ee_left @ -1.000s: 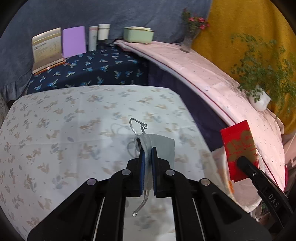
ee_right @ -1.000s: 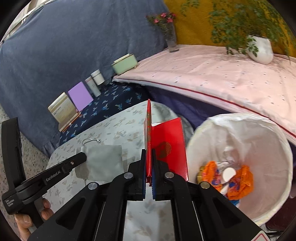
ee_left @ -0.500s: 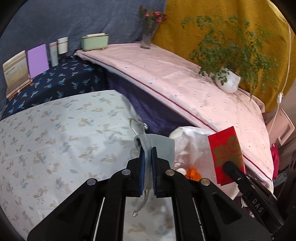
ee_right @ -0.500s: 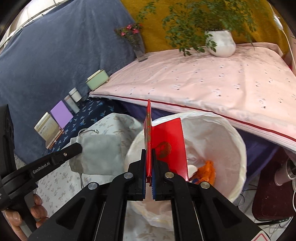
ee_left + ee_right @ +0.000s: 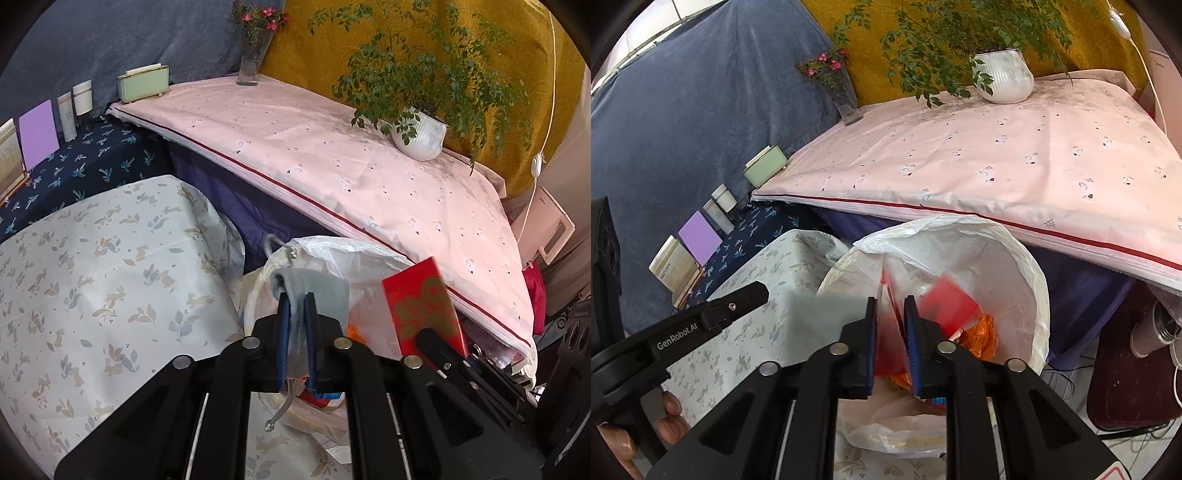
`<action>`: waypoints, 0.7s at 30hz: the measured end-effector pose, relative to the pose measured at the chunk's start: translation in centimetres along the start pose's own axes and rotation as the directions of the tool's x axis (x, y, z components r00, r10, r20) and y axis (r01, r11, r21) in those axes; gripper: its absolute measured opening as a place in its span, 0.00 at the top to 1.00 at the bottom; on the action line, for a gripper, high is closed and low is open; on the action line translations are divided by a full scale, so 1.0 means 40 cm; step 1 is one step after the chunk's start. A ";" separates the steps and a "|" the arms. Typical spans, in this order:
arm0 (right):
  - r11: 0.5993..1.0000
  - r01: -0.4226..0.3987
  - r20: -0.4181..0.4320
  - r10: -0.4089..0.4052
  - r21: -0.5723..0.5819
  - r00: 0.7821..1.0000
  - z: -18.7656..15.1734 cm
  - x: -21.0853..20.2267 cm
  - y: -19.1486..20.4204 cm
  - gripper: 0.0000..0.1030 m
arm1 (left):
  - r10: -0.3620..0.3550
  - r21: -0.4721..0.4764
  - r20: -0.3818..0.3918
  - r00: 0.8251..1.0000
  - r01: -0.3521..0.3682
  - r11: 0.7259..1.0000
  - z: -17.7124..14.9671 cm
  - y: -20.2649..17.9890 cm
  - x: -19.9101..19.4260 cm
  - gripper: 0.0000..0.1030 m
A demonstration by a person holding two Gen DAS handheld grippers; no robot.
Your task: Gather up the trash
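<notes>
My left gripper is shut on a grey drawstring pouch with a grey cord, held over the near rim of the white-lined trash bin. My right gripper has its jaws parted. The red envelope is blurred between and just beyond them, over the bin. In the left wrist view the red envelope still stands at the right gripper's tips. Orange and white trash lies in the bin. The pouch shows as a grey blur in the right wrist view.
A floral-cloth table lies left of the bin. A pink-covered surface behind it carries a potted plant, a flower vase and a green box. Books and bottles stand on the dark blue cloth.
Both grippers have swung right, from over the floral table to over the bin. The right jaws have opened and the red envelope is slipping free, blurred. The left stays shut on the pouch.
</notes>
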State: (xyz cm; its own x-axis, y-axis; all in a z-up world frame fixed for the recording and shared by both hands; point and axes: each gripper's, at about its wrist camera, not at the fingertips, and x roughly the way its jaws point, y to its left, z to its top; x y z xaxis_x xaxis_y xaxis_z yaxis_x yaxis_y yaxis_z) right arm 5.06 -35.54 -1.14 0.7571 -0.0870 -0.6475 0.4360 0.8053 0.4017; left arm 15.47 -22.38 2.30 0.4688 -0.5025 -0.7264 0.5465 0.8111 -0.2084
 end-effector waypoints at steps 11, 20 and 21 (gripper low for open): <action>1.000 0.007 0.007 -0.007 -0.025 1.000 0.002 -0.012 0.011 0.80 | 0.014 -0.023 -0.017 1.000 -0.014 1.000 -0.008 0.014 0.011 0.71; 0.997 0.025 0.001 -0.025 -0.074 1.000 -0.001 -0.027 0.037 0.78 | 0.023 -0.023 -0.013 1.000 -0.023 0.999 -0.016 0.022 0.000 0.71; 0.996 0.030 0.001 -0.030 -0.079 1.000 -0.002 -0.030 0.041 0.76 | 0.024 -0.023 -0.012 1.000 -0.025 0.999 -0.017 0.024 -0.002 0.70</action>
State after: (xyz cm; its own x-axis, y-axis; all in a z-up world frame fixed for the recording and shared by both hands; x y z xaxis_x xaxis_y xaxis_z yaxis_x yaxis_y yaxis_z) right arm 4.81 -34.08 0.24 0.7443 -0.1119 -0.6583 0.4186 0.8463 0.3294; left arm 15.49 -21.36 1.72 0.4739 -0.4792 -0.7388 0.5184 0.8300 -0.2058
